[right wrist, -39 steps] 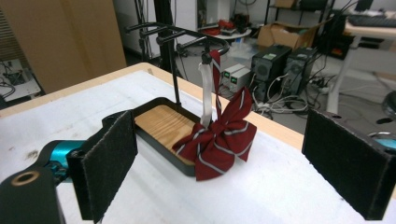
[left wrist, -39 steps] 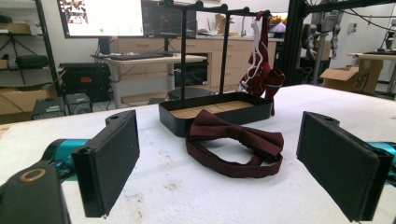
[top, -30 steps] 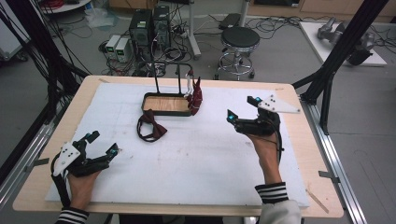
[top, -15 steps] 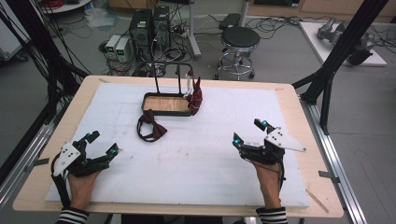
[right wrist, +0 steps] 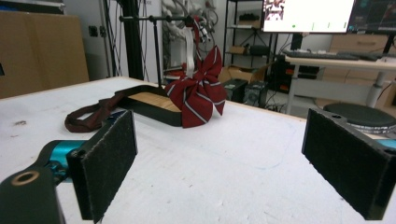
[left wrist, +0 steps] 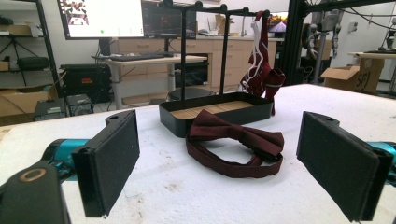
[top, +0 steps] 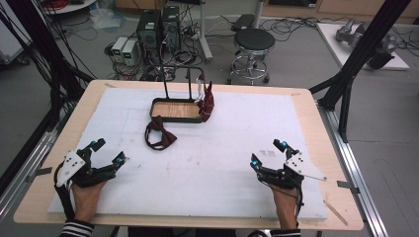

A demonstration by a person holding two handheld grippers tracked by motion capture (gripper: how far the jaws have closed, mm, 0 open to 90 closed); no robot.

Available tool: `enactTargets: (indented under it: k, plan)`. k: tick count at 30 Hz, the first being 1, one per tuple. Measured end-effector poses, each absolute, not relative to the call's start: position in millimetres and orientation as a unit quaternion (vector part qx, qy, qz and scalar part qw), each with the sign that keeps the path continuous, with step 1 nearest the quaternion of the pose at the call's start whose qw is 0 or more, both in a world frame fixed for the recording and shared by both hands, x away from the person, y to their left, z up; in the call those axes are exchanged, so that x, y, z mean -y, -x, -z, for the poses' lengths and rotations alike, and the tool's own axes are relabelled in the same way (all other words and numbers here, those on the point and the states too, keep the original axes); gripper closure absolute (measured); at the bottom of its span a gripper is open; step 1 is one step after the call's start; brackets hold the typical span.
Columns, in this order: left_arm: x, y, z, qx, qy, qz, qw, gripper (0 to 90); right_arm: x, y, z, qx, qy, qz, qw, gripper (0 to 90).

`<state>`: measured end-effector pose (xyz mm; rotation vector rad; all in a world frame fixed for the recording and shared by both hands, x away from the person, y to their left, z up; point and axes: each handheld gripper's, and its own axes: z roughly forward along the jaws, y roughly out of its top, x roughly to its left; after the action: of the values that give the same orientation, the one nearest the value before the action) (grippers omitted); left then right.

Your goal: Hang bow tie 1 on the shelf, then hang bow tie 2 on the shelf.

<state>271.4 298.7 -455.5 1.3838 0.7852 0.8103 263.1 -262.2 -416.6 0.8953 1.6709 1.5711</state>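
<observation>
- Both hands rest near the front edge of the counter (top: 316, 123): the left gripper (top: 106, 154) by the front-left corner, the right gripper (top: 269, 154) toward the front-right. Each has its jaws spread wide with nothing between them.
- The work looks to be hanging bow ties on the small black stand (top: 178, 109), which sits toward the back edge, a little left of centre. Its tray has a wooden floor, and two uprights carry a crossbar.
- I count two bow ties. The striped red bow tie (right wrist: 198, 93) hangs by a white strap from the right end of the bar, drooping over the tray's right end.
- The plain maroon bow tie (left wrist: 238, 142) lies flat on the white cover just in front of the tray's left corner, its band looped beside it. It may touch the tray wall; I cannot tell.
- By my reading the step in hand is a pause between ties: one hung, one left, neither gripper reaching.
- The left gripper looks straight at the maroon tie, so it seems the likelier one to go. The move calls for travelling forward toward the stand, closing on the knot or band, then lifting the loop high enough to clear the bar.
- The limp band could snag on the tray rim.
</observation>
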Motion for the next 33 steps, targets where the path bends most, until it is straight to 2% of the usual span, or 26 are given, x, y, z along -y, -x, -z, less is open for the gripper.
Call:
enactTargets:
  k: [25,33]
  plan:
    - [-298.1,-272.6,454.8,-0.347,-0.605,-0.352,0.624,13.5,263.2,-259.5,433.2,-0.641,-0.351,-0.598,0.329,9.4]
    - [-295.2,-275.0,446.0,-0.342,-0.622,-0.338,0.618,13.4,263.8,-258.9,438.0,-0.642,-0.355,-0.596,0.326,9.4]
